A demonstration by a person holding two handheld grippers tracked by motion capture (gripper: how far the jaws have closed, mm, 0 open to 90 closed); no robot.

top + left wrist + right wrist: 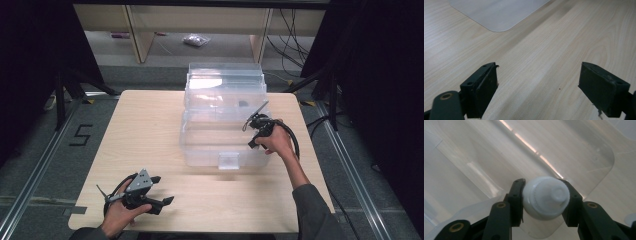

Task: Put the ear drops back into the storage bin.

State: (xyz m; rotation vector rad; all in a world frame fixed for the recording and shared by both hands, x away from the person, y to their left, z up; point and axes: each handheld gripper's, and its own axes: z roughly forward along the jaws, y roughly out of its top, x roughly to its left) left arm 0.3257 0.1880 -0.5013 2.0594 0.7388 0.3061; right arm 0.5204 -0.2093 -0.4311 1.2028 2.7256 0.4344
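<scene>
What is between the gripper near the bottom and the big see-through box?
Just bare wooden table between the left gripper and the clear box, as the high view shows.

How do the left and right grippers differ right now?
The left gripper is open with nothing between its fingers; the right gripper is shut on a white round cap. The left sits low over the bare table; the right is over the clear plastic box. Both are black and hand-held.
</scene>
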